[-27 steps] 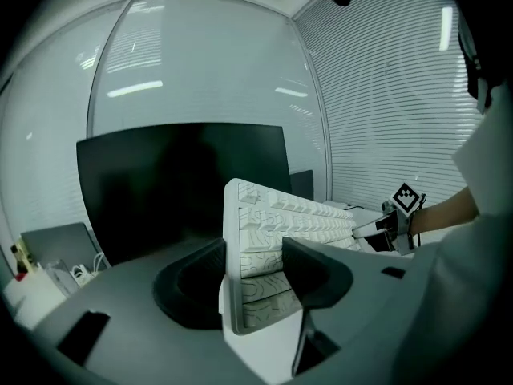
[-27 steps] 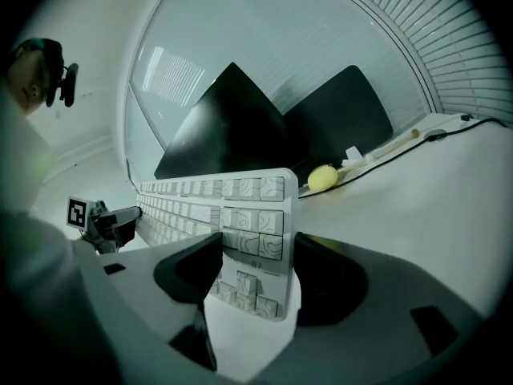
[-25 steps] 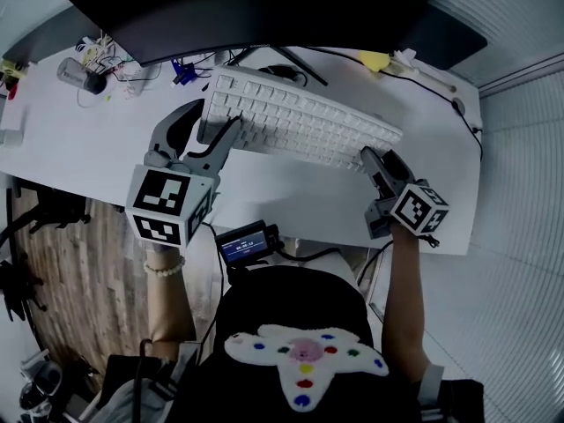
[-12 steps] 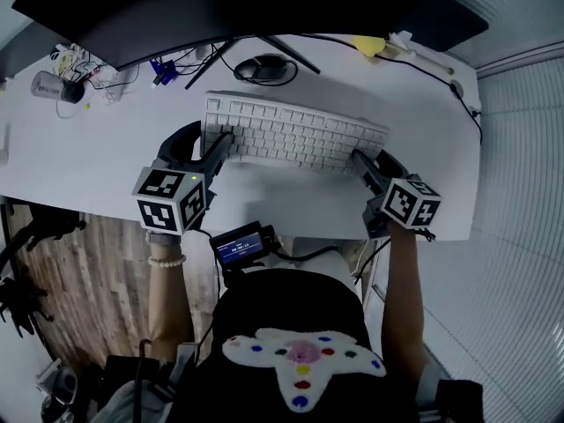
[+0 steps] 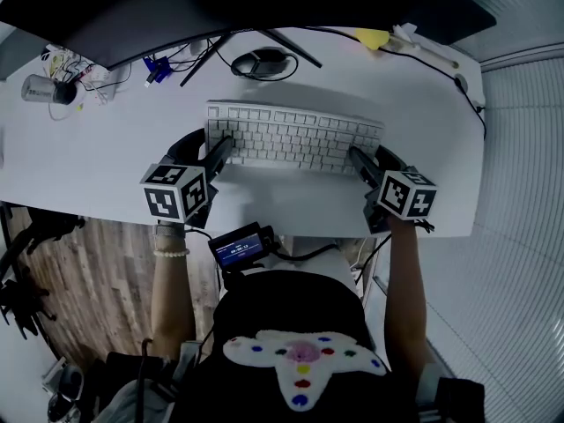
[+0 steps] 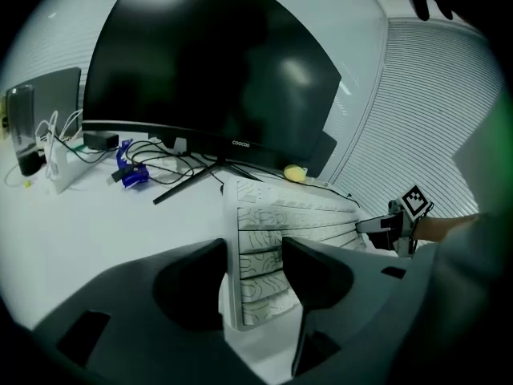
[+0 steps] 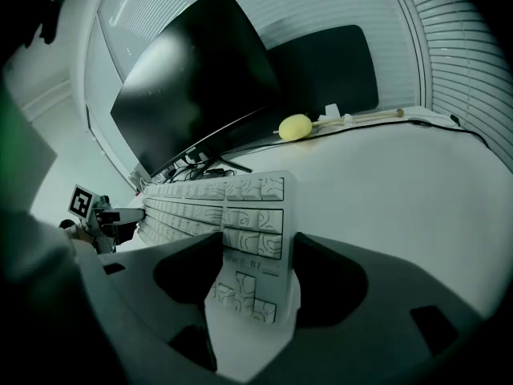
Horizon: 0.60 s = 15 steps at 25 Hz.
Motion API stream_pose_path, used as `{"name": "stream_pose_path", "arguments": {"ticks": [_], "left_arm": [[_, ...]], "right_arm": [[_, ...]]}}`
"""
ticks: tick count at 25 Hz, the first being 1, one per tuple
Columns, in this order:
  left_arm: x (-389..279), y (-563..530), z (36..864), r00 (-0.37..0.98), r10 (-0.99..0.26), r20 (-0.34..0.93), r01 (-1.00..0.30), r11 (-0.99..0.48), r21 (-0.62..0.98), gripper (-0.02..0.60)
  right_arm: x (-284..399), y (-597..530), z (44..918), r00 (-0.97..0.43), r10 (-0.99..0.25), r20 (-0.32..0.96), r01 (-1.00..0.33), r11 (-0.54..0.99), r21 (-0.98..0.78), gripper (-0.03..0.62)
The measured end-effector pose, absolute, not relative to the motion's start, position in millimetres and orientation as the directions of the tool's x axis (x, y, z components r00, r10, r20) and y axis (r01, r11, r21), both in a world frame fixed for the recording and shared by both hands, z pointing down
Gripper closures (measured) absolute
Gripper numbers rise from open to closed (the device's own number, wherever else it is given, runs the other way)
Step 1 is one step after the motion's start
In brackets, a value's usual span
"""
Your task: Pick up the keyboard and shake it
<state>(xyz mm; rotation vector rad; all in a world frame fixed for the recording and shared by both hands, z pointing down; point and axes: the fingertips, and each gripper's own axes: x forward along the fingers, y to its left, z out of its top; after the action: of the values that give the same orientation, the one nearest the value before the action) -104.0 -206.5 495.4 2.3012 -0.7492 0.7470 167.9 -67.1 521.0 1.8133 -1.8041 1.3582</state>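
A white keyboard (image 5: 295,137) hangs level just above the white desk (image 5: 97,161), its shadow falling on the desk beneath. My left gripper (image 5: 220,148) is shut on its left end and my right gripper (image 5: 359,159) on its right end. In the left gripper view the keyboard (image 6: 272,223) runs away between the dark jaws of the left gripper (image 6: 252,263), with the other gripper at its far end. The right gripper view has the keyboard (image 7: 240,207) pinched at its short edge by the right gripper (image 7: 256,267).
A large dark monitor (image 5: 220,7) on a thin stand spans the back of the desk. Behind the keyboard lies a dark mouse (image 5: 256,63). Cables and a blue plug (image 5: 159,67) sit at the back left near a grey cylinder (image 5: 40,88); a yellow object (image 5: 372,38) lies at the back right.
The keyboard has swung from a tilted, slanted pose to level and square to the desk edge, coming slightly nearer. Both grippers kept hold of its ends and moved with it.
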Motion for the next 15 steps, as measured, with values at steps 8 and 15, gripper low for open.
{"name": "stream_pose_path", "arguments": {"ticks": [8, 15], "left_arm": [[-110.2, -202.1, 520.9, 0.675, -0.282, 0.681, -0.679, -0.598, 0.425, 0.341], [-108.8, -201.5, 529.7, 0.685, -0.258, 0.681, -0.671, -0.587, 0.452, 0.341]], "right_arm": [[166.8, -72.1, 527.9, -0.191, -0.634, 0.749, -0.899, -0.194, -0.393, 0.316], [167.0, -71.0, 532.2, -0.182, -0.641, 0.746, -0.894, -0.209, -0.398, 0.316]]}}
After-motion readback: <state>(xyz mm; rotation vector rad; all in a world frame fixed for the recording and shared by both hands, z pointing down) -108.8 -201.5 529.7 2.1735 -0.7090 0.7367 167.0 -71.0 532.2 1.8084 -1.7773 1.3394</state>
